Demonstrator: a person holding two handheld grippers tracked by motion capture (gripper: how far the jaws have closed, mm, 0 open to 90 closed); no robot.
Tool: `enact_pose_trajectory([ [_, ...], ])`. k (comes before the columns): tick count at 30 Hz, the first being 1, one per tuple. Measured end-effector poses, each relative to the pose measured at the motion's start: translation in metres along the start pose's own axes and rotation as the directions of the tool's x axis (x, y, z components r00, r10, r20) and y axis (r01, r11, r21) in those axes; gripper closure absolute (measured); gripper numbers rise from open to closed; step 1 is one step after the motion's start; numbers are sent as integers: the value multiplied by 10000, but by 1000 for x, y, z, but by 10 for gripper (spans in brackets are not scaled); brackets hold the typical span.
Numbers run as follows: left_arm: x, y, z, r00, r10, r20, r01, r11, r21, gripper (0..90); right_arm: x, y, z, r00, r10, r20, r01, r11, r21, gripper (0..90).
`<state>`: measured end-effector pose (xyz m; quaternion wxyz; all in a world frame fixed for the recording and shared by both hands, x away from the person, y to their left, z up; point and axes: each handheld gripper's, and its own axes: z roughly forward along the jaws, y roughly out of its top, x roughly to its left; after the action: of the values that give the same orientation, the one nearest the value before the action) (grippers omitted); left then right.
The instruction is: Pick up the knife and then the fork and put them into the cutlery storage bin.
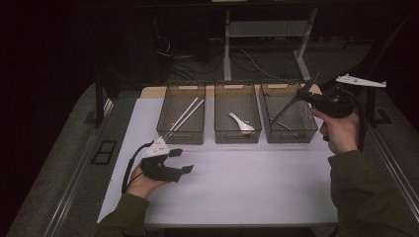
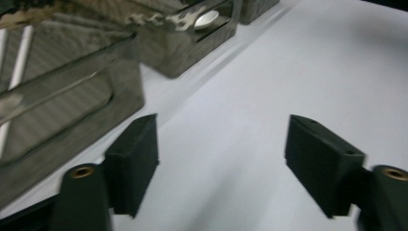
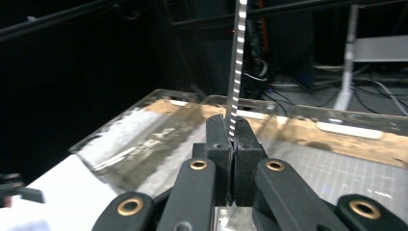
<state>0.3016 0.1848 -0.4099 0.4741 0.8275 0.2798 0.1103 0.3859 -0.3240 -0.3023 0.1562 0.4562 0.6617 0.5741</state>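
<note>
Apparently mid-sort: right gripper (image 1: 310,97) clenched on a thin metal utensil (image 3: 235,72), blade or handle I can't tell, slim, shiny, angled down into the right bin (image 1: 289,129); next move is likely lower and release inside it; left gripper (image 2: 223,163) rests released, jaws apart, over the table (image 1: 237,173).

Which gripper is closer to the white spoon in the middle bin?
Left. The left hand-held gripper rests on the table just in front-left of the white spoon; the right hand-held gripper is raised over the right-hand bin.
</note>
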Motion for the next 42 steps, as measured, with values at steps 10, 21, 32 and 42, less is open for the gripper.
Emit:
enact_pose_trajectory([
  [10,4,-9,0,9999,-128,86,126,9995,274,214,-30,-15,25,9964,583,608,-632,9945,830,883],
  [21,5,-10,5,9997,-124,199,113,9982,587,214,-48,-29,52,9930,1051,546,-1124,9815,1553,875],
  [32,7,-10,7,9997,-150,207,136,9977,659,206,-70,-36,81,9680,-496,2459,-318,9480,3166,671],
  [42,7,-10,7,9997,-147,202,135,9982,582,193,-72,-33,79,9705,-429,2373,-500,9269,3720,522],
])
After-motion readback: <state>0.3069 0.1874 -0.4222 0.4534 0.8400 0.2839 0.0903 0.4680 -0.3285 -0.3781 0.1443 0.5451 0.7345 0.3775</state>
